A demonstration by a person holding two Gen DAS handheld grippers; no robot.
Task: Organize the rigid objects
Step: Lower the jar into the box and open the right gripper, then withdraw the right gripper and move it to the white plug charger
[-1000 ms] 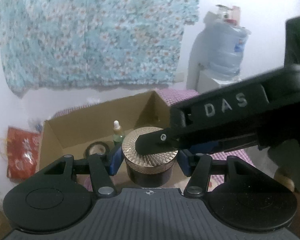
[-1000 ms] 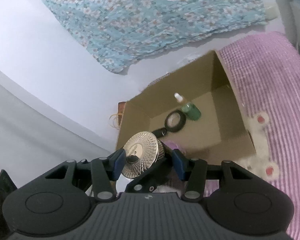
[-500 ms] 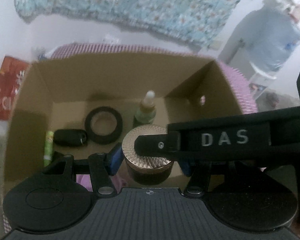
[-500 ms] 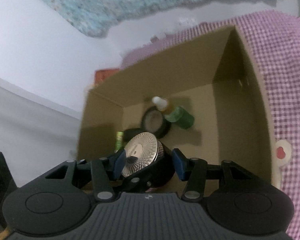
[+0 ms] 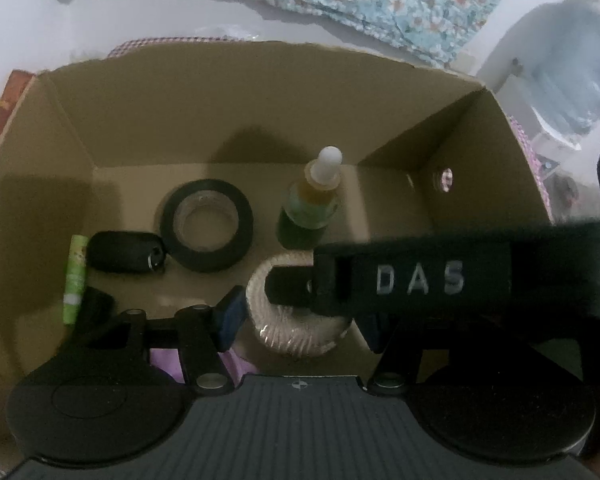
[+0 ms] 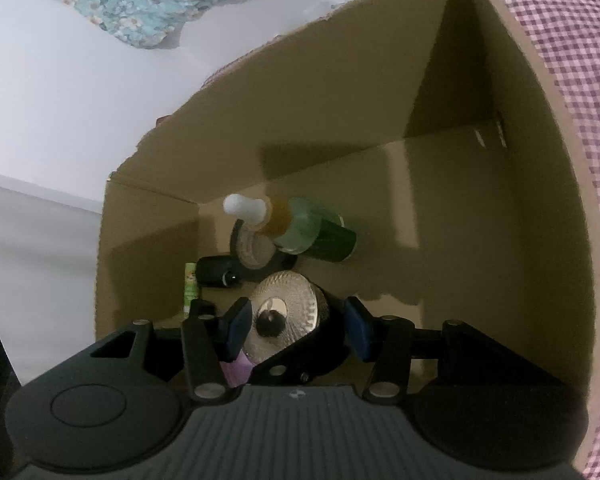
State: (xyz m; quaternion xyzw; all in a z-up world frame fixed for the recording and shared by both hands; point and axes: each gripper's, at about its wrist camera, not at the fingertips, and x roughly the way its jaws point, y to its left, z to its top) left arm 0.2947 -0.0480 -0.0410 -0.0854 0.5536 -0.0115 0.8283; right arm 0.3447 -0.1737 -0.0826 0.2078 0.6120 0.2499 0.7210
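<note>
A round dark jar with a ribbed metallic lid [image 5: 296, 320] sits low inside the cardboard box [image 5: 228, 120]. My left gripper [image 5: 300, 320] has its blue pads on both sides of the jar. My right gripper [image 6: 296, 328] also brackets the same jar [image 6: 284, 312]; its finger [image 5: 400, 280], marked DAS, lies across the lid in the left wrist view. In the right wrist view the right pad stands slightly off the jar.
In the box lie a black tape roll [image 5: 206, 224], a green dropper bottle [image 5: 312, 208], a black key fob [image 5: 126, 256] and a green tube [image 5: 74, 280]. A pink item [image 6: 238, 372] lies under the grippers. Pink checked cloth [image 6: 580, 80] surrounds the box.
Both grippers have carried the jar from above the box rim down into the box, close to its floor.
</note>
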